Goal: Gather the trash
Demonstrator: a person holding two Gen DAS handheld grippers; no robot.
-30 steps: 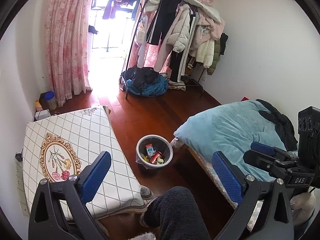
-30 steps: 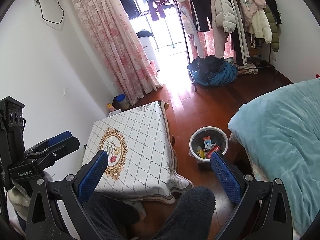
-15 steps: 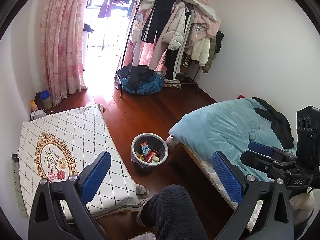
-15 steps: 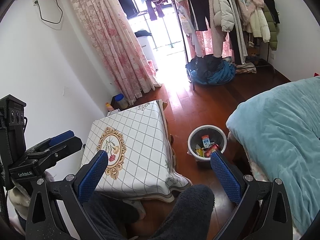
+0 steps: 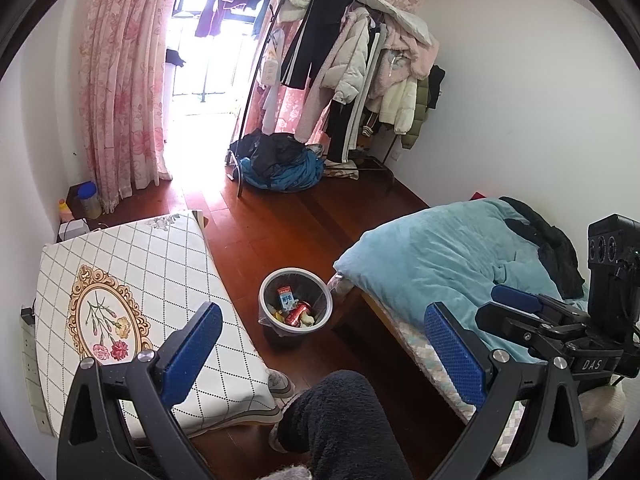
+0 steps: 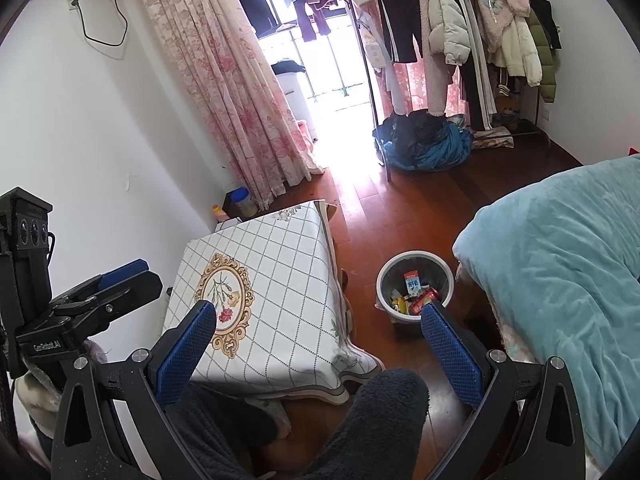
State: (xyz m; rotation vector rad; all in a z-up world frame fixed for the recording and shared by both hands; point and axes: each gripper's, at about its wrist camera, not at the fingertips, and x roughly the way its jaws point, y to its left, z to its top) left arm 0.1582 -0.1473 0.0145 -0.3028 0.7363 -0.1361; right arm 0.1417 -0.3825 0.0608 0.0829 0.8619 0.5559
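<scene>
2 blue-padded grippers — left gripper (image 5: 324, 344), right gripper (image 6: 320, 340) — gape wide, empty, above the round grey bin (image 5: 296, 300).

Glossy wood floor (image 5: 304, 220), quilted cloth table cover (image 5: 160, 264), plush blanket (image 5: 440, 256), plastic-lined bin (image 5: 296, 300)

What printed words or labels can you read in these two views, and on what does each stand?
"DAS": on the right tongs body, seen from the left wrist.
"GenRobot.AI": on the left tongs body, seen from the right wrist.
Blue-and-white carton in the trash bin: print too small to read.
</scene>
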